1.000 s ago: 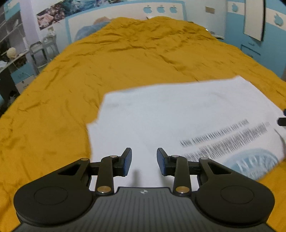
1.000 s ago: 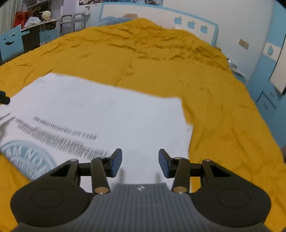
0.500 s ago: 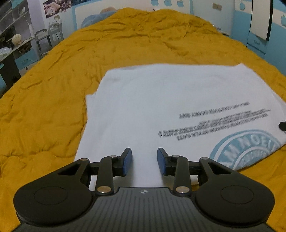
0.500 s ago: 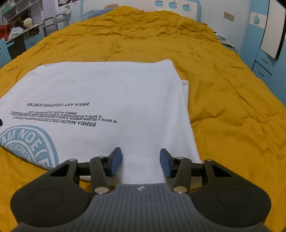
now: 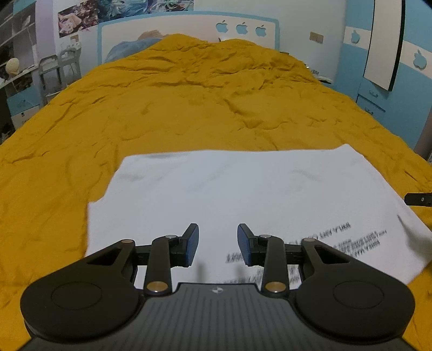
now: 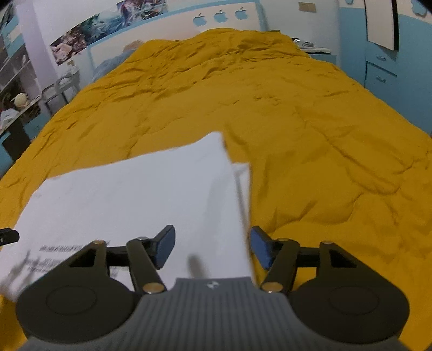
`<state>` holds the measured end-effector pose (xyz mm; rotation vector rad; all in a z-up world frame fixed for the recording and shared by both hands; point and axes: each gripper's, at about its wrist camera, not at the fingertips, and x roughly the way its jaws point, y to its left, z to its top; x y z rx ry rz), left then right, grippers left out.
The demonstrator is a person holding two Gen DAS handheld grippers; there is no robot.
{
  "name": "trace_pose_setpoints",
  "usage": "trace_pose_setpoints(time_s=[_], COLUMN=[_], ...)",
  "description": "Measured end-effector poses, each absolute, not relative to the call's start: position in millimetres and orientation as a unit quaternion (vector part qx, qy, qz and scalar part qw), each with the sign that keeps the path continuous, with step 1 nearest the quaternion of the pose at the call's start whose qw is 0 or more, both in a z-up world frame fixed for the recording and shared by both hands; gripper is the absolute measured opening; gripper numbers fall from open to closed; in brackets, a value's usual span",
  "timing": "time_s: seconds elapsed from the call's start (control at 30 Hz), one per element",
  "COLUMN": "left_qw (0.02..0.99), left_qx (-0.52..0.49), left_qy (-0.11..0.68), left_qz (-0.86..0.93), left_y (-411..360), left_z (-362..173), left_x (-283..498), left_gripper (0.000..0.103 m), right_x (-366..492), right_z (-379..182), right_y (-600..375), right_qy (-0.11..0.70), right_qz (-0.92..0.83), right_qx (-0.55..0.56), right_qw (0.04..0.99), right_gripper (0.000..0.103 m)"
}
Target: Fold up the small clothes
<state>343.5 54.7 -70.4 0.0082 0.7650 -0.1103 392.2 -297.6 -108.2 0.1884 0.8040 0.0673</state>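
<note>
Print on the white cotton T-shirt (image 5: pixel 243 194) is too blurred for me to read, its near edge hidden behind both grippers. It lies flat on the mustard-yellow quilted bed (image 5: pixel 189 108). Left gripper (image 5: pixel 218 244) and right gripper (image 6: pixel 212 247) jaws gape, holding nothing. Only my right view shows the shirt's right edge (image 6: pixel 243 189) between the jaws.

Both wrist views look low and close along the yellow bedspread (image 5: pixel 189 108) toward the headboard (image 6: pixel 189 24). They share the white shirt (image 5: pixel 243 189), one from each side.

Dim, even indoor light; fisheye bends the edges, and print ahead of each hand-held gripper smears, probably motion blur.
</note>
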Motion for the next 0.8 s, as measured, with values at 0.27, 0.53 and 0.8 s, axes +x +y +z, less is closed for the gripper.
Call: trace_pose_setpoints(time_s=[0.27,0.53,0.8], left_qw=[0.918,0.912,0.912], left_qx=[-0.049,-0.050,-0.040], left_qy=[0.389,0.403,0.401], left_qz=[-0.062,-0.058,-0.075], left_y=[47.3,32.9,13.5], left_z=[-90.2,-108.6,-121.7], left_x=[386.9,426.3,458.0], left_gripper=[0.041,0.041,0.041], right_x=[433.3,466.6,492.2], right_z=[-124.5,-151.7,-174.0], right_y=[-324.6,-355.4,-364.4], right_qy=[0.401,0.400,0.397], right_qz=[0.035,0.027,0.055], right_qx=[0.143,0.256,0.306], right_qw=[0.904,0.880,0.864], right_gripper=[0.067,0.063,0.047])
